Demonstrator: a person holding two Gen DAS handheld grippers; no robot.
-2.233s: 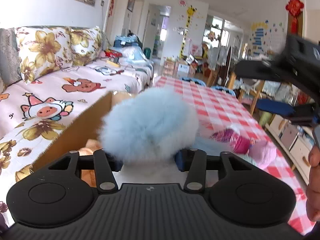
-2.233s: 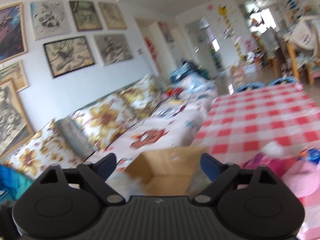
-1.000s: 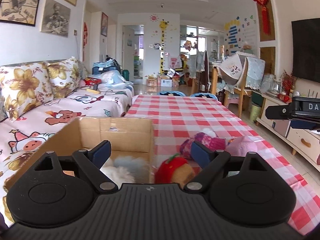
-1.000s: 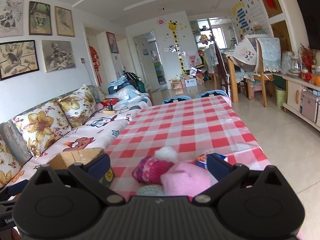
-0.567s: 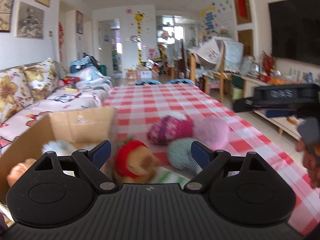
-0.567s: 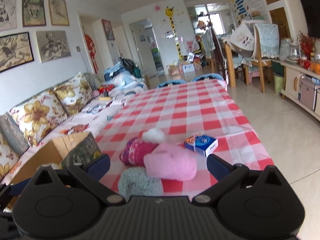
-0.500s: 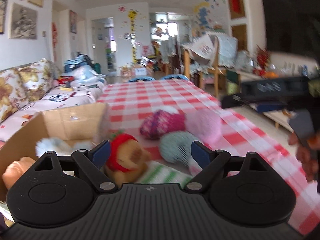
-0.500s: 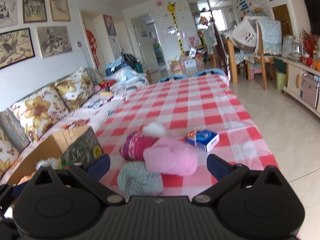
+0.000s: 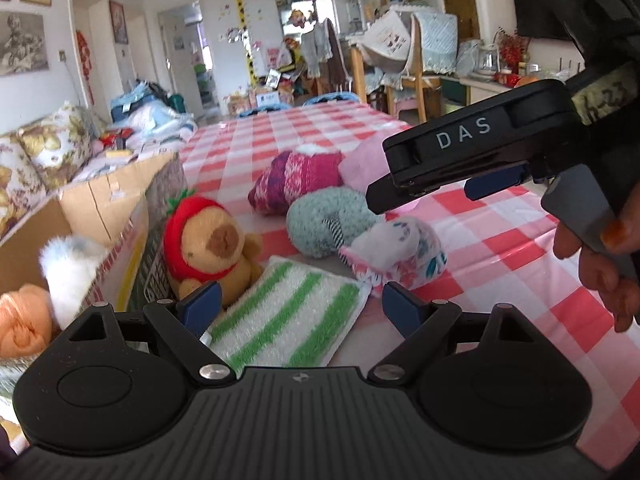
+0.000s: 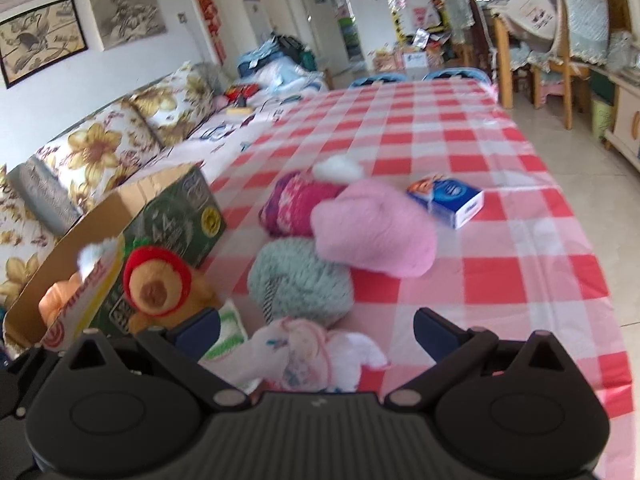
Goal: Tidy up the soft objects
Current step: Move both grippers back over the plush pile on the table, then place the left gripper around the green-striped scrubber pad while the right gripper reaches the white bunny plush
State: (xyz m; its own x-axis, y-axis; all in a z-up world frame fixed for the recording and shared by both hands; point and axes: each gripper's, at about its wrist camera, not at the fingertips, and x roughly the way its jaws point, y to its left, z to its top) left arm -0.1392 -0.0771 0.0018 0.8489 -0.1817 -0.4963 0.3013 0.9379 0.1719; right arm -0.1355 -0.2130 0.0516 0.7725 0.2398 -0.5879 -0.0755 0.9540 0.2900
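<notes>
I see the desk [image 9: 500,240] with its red and white checked cloth filling most of the frame. At the left edge sits the cardboard box [image 9: 100,208], and a white fluffy toy [image 9: 68,268] and an orange soft thing [image 9: 20,324] are already inside it.

Still out on the desk, in the middle of the frame, is a heap of soft things. The pink fluffy hat [image 10: 372,228] is biggest, with the dark pink knit hat [image 10: 292,204] touching it from behind. The green fuzzy ball [image 10: 300,280] lies just in front of them. The bear with the red hood [image 9: 208,244] leans on the box. The green striped cloth [image 9: 284,316] lies flat at the bottom middle, right in front of my left tongs [image 9: 300,308]. The small flowery cloth bundle [image 9: 396,252] is beside it.

I think all of these are light and squishy. They will not break or slip much. I would pinch the striped cloth by its near edge, since it is flat.

My left tongs are wide apart and empty, low and level with the desk. My right tongs [image 10: 316,328] are spread wide too, with nothing in them, tipped down over the flowery bundle. A hand [image 9: 600,264] holds them at the right edge.
</notes>
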